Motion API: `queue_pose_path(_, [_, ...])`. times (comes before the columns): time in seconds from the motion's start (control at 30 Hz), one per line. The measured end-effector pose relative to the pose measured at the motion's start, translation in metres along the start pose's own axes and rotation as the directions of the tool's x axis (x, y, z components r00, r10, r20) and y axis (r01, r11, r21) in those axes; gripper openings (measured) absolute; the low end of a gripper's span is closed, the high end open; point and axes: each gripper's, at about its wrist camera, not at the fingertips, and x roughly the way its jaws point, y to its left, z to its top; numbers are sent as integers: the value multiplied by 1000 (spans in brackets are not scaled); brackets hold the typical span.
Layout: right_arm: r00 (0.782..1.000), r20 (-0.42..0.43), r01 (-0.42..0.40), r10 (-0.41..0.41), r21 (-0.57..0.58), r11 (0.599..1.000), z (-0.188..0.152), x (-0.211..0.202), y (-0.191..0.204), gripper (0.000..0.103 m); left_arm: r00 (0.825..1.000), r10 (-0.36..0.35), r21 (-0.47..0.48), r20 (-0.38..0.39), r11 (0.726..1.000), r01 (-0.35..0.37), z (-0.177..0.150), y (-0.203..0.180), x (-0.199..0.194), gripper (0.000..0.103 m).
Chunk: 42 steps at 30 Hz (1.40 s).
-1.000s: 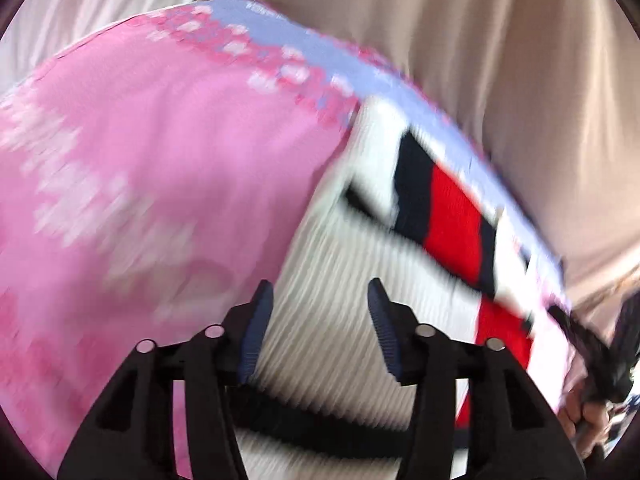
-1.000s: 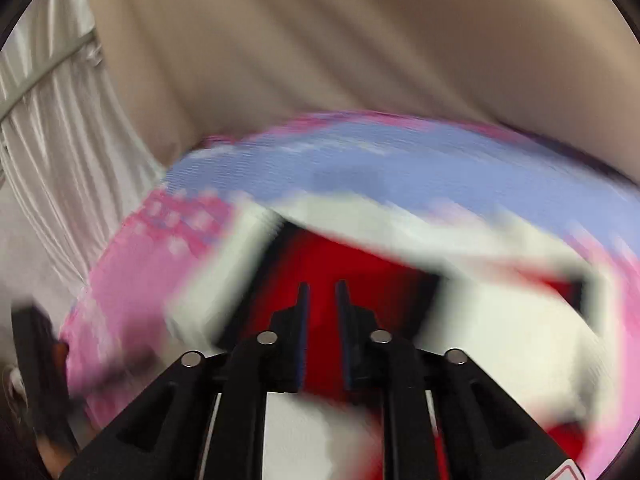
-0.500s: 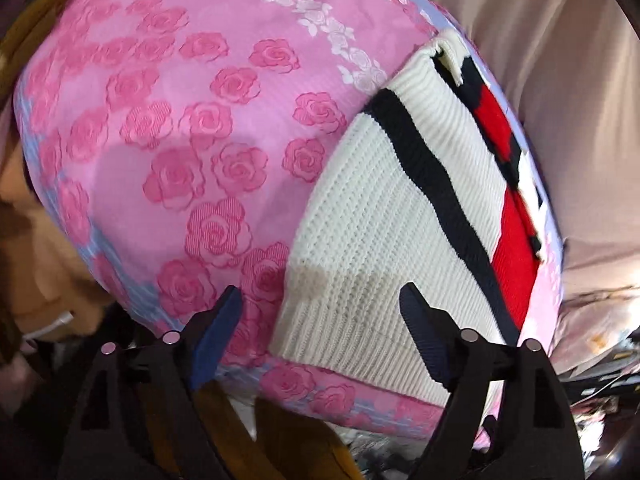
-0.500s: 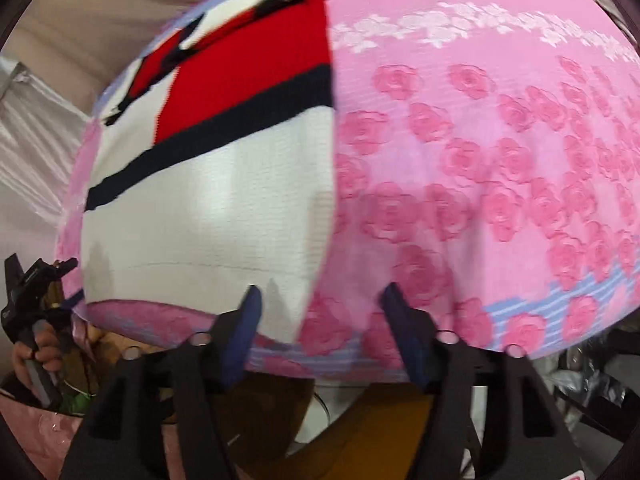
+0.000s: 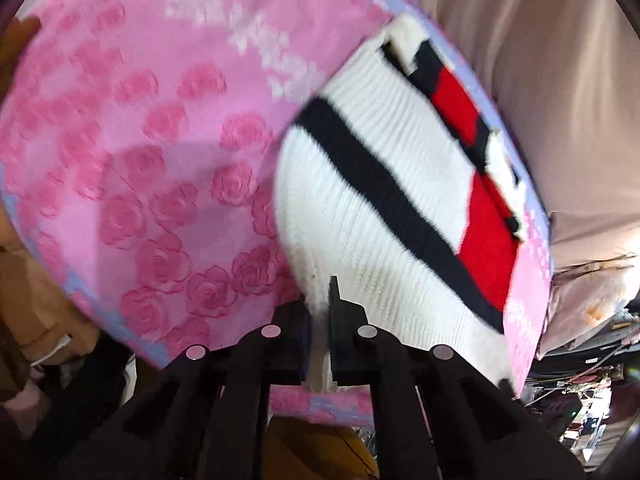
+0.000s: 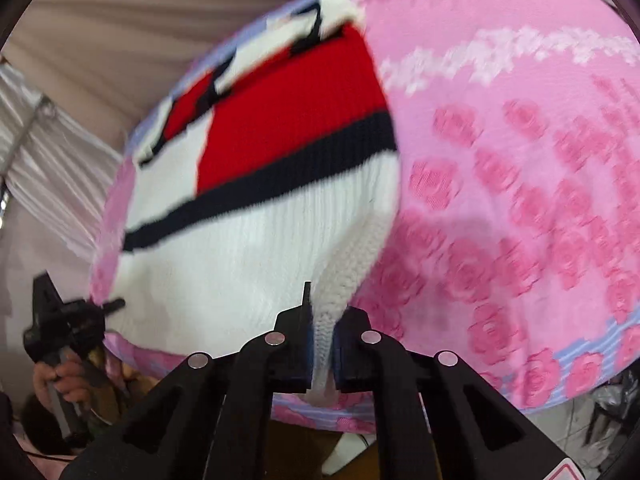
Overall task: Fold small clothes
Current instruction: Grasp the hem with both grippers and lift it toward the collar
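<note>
Rose-print bedspread (image 5: 152, 152) under sweater (image 5: 360, 208), hem pinched by both grippers (image 5: 319, 320) (image 6: 322, 332); seemingly the left hand (image 6: 60, 376) only in the right view.

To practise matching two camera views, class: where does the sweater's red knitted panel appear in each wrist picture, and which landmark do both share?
Left wrist view: the red knitted panel lies right of centre, beyond the black diagonal stripe.
Right wrist view: the red knitted panel lies upper centre-left, above that stripe.
Shared landmark: the pink rose-patterned cloth under the white knitted sweater.
</note>
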Motion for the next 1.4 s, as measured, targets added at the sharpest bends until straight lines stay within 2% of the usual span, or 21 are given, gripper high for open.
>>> queue_pose_path(0.07, [998,60,-6,4,20,1000,5,-29,-6,6,1000,-13,24,-12,1000,13,-8,-4,-15,6])
queue_pose_path(0.13, [998,59,1,-2,7,1000,4,-46,-7,6,999,-2,57,-34,998,4,-23,-10,-22,6])
queue_pose_path(0.23, [998,-10,56,-57,-71,996,-11,-60,-9,5,992,55,123,-114,992,-41,-56,-9,-30,5])
queue_pose_path(0.3, [991,-104,74,-84,-97,993,-29,-66,-22,5,978,91,133,-190,989,-66,-79,1,-31,5])
queue_pose_path(0.33, [984,-151,79,-94,-101,992,-38,-68,-28,5,966,108,136,-233,988,-78,-90,6,-30,5])
queue_pose_path(0.4, [955,-265,94,-130,-141,985,-66,-67,-43,5,935,160,162,-317,980,-113,-116,14,-31,5])
queue_pose_path(0.47, [917,-369,88,-152,-185,979,-89,-67,-51,5,914,191,189,-358,974,-129,-129,14,-35,5])
queue_pose_path(0.5, [897,-412,78,-161,-212,974,-101,-69,-52,5,913,194,198,-358,972,-129,-130,12,-38,5])
queue_pose_path(0.57, [890,-431,56,-146,-214,975,-104,-73,-51,5,928,186,204,-322,971,-124,-120,5,-45,5])
queue_pose_path(0.6, [902,-413,46,-127,-201,978,-96,-77,-49,5,943,171,203,-285,972,-115,-110,-2,-48,5])
queue_pose_path(0.63, [920,-380,34,-99,-174,984,-85,-81,-48,5,962,138,192,-237,977,-93,-95,-11,-52,5])
queue_pose_path(0.67, [940,-334,18,-65,-140,990,-70,-87,-47,5,972,108,181,-207,981,-70,-82,-17,-54,5])
queue_pose_path(0.7, [964,-267,-18,-7,-90,996,-48,-94,-45,5,982,70,172,-176,984,-39,-68,-25,-56,5])
queue_pose_path(0.73, [977,-209,-49,34,-65,997,-31,-101,-41,5,990,34,166,-134,986,-12,-52,-33,-57,5])
queue_pose_path(0.8, [991,-71,-114,111,-45,992,9,-115,-29,5,999,-6,185,-49,983,15,-25,-47,-59,5])
queue_pose_path(0.87, [984,36,-171,172,-34,985,39,-123,-24,5,999,-44,204,28,978,37,5,-64,-57,5])
queue_pose_path(0.9, [972,93,-215,215,-16,976,56,-124,-23,5,997,-60,212,57,976,46,18,-72,-53,5])
queue_pose_path(0.97, [958,158,-242,240,-9,970,81,-115,-18,5,993,-70,224,98,973,47,48,-92,-37,5])
queue_pose_path(1.07, [955,189,-235,229,10,972,118,-82,-10,5,989,-63,222,132,974,33,75,-111,-17,5])
queue_pose_path(1.17, [951,209,-240,226,47,970,140,-61,-13,5,986,-62,205,156,978,29,93,-119,-3,5])
queue_pose_path(1.4, [954,219,-233,206,106,967,170,-24,-22,5,984,-35,156,172,988,8,116,-125,29,5])
